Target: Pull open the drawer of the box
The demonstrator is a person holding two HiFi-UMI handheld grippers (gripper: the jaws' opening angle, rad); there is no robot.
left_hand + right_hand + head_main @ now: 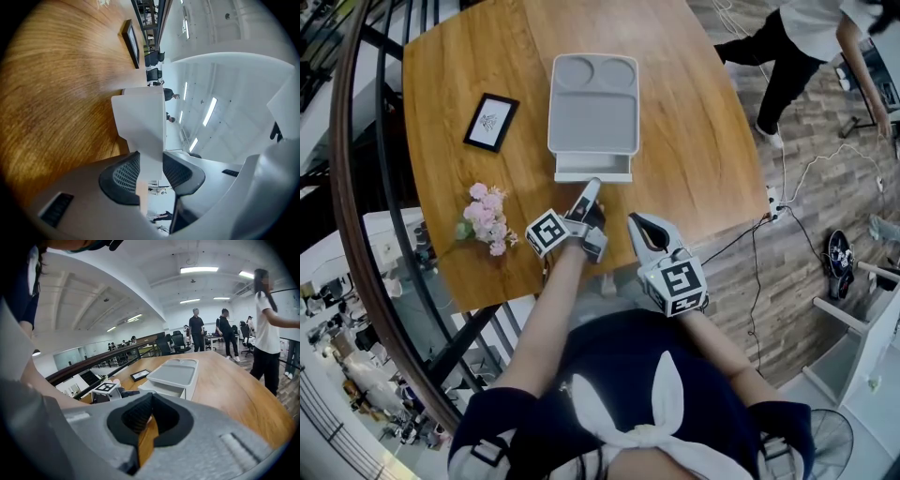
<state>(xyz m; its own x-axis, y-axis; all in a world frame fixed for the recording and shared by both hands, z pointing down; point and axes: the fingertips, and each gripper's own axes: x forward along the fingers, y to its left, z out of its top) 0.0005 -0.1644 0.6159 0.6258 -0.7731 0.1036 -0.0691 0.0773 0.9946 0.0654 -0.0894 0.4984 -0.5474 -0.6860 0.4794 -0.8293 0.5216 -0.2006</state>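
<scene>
The grey box (pixel 592 103) with a tray-like top stands in the middle of the wooden table (pixel 694 159). Its drawer (pixel 592 169) sticks out a little toward me. My left gripper (pixel 592 187) reaches level to the drawer's front. In the left gripper view the pale drawer front (pixel 140 117) runs between both dark pads (pixel 121 177), and the left gripper (pixel 150 159) is shut on it. My right gripper (pixel 639 223) hovers over the table's near edge, right of the left one, shut and holding nothing. From the right gripper (pixel 151 416) the box (pixel 176 373) lies ahead.
A black picture frame (pixel 491 122) lies left of the box, and pink flowers (pixel 487 217) lie near the left gripper. A curved railing (pixel 356 234) runs along the table's left. A person (pixel 797 47) stands at the far right; cables and a power strip (pixel 773 202) lie on the floor.
</scene>
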